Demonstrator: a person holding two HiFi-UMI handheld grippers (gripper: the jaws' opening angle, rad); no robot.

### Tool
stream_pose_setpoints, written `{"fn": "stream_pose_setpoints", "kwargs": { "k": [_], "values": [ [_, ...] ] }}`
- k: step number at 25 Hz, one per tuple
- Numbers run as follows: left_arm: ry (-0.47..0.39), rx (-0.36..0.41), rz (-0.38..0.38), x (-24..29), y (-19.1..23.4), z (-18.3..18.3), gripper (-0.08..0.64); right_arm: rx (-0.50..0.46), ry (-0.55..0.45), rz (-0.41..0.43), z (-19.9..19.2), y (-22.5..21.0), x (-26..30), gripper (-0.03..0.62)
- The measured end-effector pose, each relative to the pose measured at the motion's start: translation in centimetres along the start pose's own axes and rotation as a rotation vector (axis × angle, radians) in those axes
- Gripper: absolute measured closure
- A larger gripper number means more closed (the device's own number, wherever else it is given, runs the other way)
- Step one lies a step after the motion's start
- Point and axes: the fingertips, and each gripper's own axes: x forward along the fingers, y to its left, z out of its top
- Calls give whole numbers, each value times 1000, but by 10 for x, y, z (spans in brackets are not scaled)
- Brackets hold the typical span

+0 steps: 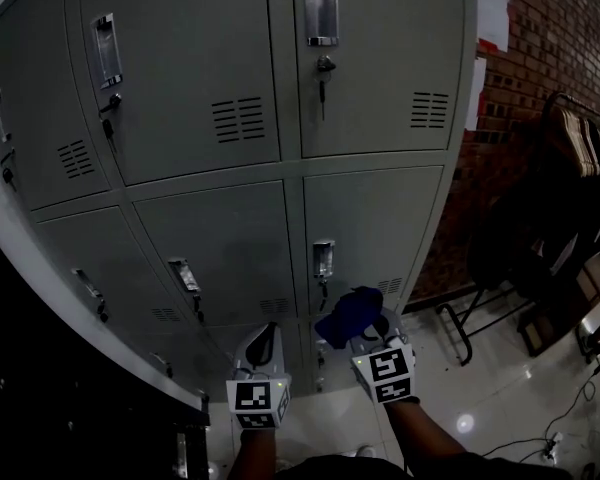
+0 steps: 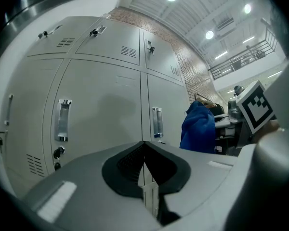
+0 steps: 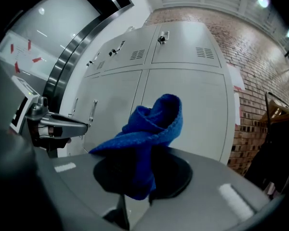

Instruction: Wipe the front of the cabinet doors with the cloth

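one cloth [image 1: 352, 310]: blue and bunched. it stands up out of the right gripper's jaws, held in the air low in front of the cabinet. no view shows it touching a door.
right gripper [image 1: 368, 330]: jaws clenched on the lower fold of the cloth [image 3: 149, 129], with the loose upper part flopping toward the doors.
left gripper [image 1: 267, 340]: just beside the right one, on its left. its jaws are drawn together with only a sliver between them and nothing in them [image 2: 145, 177].
cabinet doors [image 1: 365, 208]: grey metal, in rows and columns, each with a recessed handle, a lock and vent slots [image 1: 239, 119]. the lower door of the right-hand column is nearest the cloth, and its handle [image 1: 323, 258] sits just above the cloth in the head view.
step in hand: by my reading this is the approach. the cloth is gripped and poised before the doors, and wiping has not begun.
next move: it calls for pressing the loose bunch against the door face so that fabric, not jaw, meets the metal. the cloth then sweeps across the panel, steering round the handle and lock so it does not snag.
surroundings: a brick wall [image 1: 560, 28] stands right of the cabinet, with a clothes rack [image 1: 580, 138] beyond it over a glossy floor [image 1: 500, 388].
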Motion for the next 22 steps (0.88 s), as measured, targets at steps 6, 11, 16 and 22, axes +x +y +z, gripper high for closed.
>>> {"fn": "stream_pose_setpoints", "kwargs": {
  "k": [6,11,16,22],
  "values": [
    [-3,0,7,0,0,6,543,13,1,1,-4,-3,-1,517],
    [-6,13,4,1,-3,10,543,46,-9,2,-2,-5,-2,522],
    [-6,19,-13,3,-11,10,543,58,-14,-3,-2,-6,-2,525],
    [-2,15,-10,6,-11,8,543,58,-28,9,1,-3,0,525]
  ]
}}
